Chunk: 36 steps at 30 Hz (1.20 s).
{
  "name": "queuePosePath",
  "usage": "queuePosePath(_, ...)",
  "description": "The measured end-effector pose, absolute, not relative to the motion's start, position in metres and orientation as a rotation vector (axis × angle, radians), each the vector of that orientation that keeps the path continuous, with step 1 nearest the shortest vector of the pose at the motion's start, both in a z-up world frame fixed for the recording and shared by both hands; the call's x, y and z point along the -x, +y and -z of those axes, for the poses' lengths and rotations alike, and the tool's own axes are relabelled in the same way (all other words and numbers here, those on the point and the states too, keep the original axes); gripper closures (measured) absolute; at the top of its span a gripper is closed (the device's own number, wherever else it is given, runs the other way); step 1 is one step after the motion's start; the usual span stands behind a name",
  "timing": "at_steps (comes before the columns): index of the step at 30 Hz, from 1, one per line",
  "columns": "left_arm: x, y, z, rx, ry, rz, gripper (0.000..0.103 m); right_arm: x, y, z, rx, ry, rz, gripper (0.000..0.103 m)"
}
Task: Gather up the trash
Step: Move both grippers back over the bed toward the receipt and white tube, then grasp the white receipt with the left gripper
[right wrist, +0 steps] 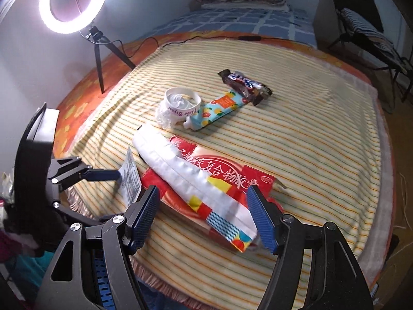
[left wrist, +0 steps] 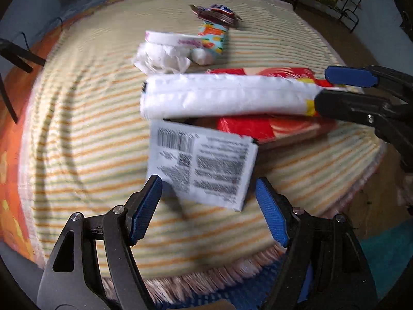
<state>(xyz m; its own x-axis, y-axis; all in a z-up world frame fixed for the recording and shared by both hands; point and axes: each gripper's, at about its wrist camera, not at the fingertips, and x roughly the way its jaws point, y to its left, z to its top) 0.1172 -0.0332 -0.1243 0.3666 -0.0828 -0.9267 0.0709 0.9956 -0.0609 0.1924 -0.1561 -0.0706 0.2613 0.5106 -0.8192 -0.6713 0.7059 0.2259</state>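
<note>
Six pieces of trash lie on the striped blanket (right wrist: 309, 139): one white printed leaflet (left wrist: 206, 165), one long white packet (right wrist: 191, 178) with a coloured end, one flat red box (right wrist: 232, 178), one paper cup (right wrist: 182, 99) stuffed with tissue, one fruit-patterned tube (right wrist: 219, 109), and one dark snack wrapper (right wrist: 245, 82). My left gripper (left wrist: 207, 208) is spread wide, its blue pads flanking the leaflet, which carries a barcode and dense print; whether it touches a pad I cannot tell. My right gripper (right wrist: 202, 217) is likewise released, straddling the packet's coloured end where it lies diagonally across the red box. One ring light (right wrist: 73, 2) stands beyond the blanket.
</note>
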Motion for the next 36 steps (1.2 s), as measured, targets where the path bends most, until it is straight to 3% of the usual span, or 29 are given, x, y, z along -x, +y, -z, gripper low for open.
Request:
queuePosePath(11,-0.118,0.008,0.123,0.073,1.185,0.041,0.026,-0.191,-0.144,0.084,0.2,1.076,-0.844,0.034)
queuePosePath(19,-0.111,0.037,0.114,0.148,1.187,0.038,0.042,-0.178,-0.13,0.085,0.244,1.082,-0.878,0.036)
queuePosePath(21,-0.11,0.04,0.112,0.16,1.186,0.042,0.052,-0.177,-0.126,0.088,0.272,1.079,-0.852,0.043)
queuePosePath(23,-0.106,0.043,0.108,0.169,1.184,0.047,0.056,-0.178,-0.126,0.089,0.278,1.076,-0.841,0.046)
queuePosePath(26,-0.103,0.046,0.102,0.171,1.175,0.045,0.071,-0.182,-0.128,0.088,0.271,1.072,-0.816,0.071)
queuePosePath(30,-0.093,0.056,0.094,0.193,1.17,0.03,0.087,-0.187,-0.133,0.089,0.233,1.083,-0.812,0.084)
queuePosePath(32,-0.085,0.065,0.087,0.205,1.16,0.021,0.093,-0.188,-0.133,0.089,0.228,1.086,-0.811,0.098)
queuePosePath(36,-0.076,0.077,0.079,0.223,1.138,0.005,0.096,-0.184,-0.129,0.085,0.222,1.079,-0.85,0.098)
